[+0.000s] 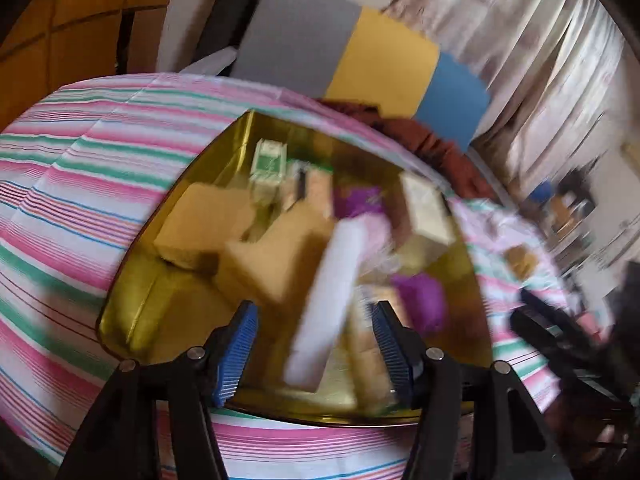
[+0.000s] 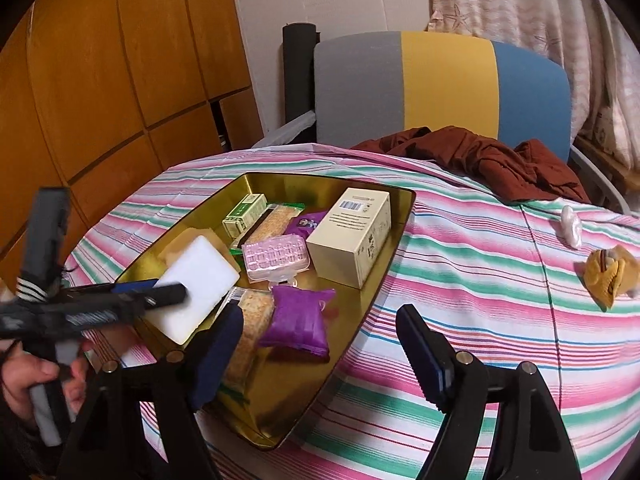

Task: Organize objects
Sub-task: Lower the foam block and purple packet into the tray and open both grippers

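Both tongs gape empty: left tongs (image 1: 314, 350) over white block (image 2: 196, 286), right tongs (image 2: 320, 354) beside tray (image 2: 400, 216).

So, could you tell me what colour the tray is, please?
Shiny gold; the tray shows best in the right wrist view.

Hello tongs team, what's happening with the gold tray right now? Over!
Left tongs open over gold tray, white block between them, grip unclear. Right tongs open, empty. Two small bits wait on striped cloth.
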`<state>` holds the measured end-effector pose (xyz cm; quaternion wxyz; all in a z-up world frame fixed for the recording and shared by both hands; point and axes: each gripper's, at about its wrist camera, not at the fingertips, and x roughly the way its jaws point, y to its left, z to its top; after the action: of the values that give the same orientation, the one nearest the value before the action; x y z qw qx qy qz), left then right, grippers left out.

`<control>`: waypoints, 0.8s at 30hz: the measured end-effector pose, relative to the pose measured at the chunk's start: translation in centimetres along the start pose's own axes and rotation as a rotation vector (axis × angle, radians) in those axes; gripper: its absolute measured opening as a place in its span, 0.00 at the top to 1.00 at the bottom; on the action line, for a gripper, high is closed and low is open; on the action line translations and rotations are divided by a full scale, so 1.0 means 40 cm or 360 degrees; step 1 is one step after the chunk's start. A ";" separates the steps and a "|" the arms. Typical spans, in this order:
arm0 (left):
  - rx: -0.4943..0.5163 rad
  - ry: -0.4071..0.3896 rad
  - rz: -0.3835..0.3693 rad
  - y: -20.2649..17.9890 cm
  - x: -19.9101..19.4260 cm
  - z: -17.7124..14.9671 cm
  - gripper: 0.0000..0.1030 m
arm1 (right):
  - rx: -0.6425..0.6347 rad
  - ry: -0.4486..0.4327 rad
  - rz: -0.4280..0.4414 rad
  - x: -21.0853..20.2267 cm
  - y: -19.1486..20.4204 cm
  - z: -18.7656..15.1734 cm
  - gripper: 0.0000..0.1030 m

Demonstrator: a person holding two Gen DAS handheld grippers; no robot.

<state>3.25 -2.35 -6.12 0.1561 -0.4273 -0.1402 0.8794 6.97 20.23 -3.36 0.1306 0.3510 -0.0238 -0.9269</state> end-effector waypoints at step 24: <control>0.0155 -0.0090 0.0210 -0.090 -0.014 0.020 0.41 | 0.0204 -0.0020 -0.0046 -0.019 -0.103 -0.017 0.23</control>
<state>3.51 0.61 -3.87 0.1144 -0.4026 -0.0730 0.9053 7.05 24.43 -3.93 0.0944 0.3531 -0.0790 -0.9275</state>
